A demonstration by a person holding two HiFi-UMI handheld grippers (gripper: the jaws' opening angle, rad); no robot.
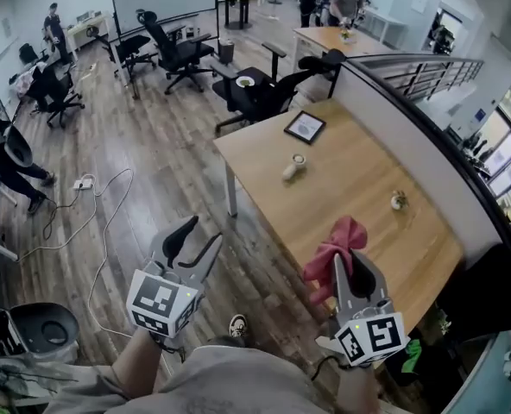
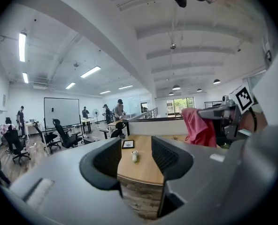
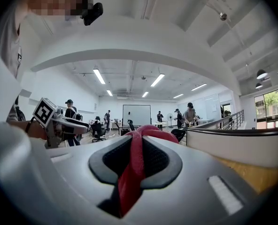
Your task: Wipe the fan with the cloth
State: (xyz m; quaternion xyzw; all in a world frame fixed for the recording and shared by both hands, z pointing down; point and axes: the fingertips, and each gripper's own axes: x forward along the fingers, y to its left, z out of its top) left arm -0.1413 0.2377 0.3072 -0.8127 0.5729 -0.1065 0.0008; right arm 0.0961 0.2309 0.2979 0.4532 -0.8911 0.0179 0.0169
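Note:
My right gripper is shut on a red cloth. The cloth bunches above the jaws and runs as a red strip between the pads in the right gripper view. It hangs over the near part of the wooden table. My left gripper is open and empty, held over the floor left of the table. A small white object lies on the table, seen through the left jaws. A standing fan is far off by the whiteboard.
A framed picture and a small round item lie on the table. A partition wall runs along its far side. Office chairs, several people, a floor cable and a bin are around.

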